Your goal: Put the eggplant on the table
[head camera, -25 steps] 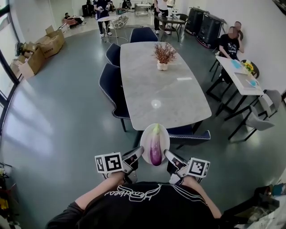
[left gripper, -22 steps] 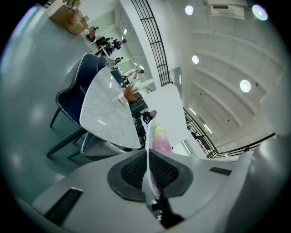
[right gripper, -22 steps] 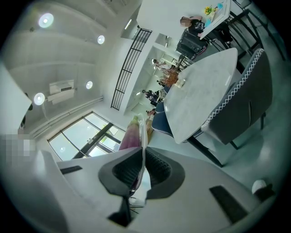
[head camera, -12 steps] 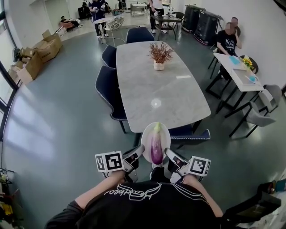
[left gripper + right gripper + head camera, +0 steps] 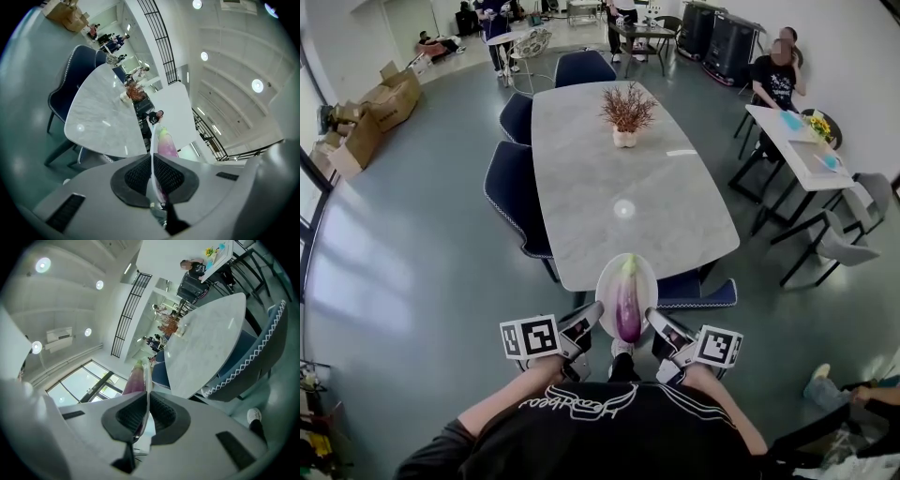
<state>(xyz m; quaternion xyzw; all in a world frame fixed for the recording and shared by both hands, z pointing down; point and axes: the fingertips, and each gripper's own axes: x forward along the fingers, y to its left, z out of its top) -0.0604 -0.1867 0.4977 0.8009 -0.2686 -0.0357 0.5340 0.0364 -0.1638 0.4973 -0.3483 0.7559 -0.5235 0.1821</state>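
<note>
We face a long marble table with a potted dried plant far down it. At its near end we carry a white plate in the air, seemingly just short of the edge, though from above we can't be sure. Our left gripper and right gripper pinch opposite sides of its rim, jaws clamped tight. The eggplant lies lengthwise on the plate.
</note>
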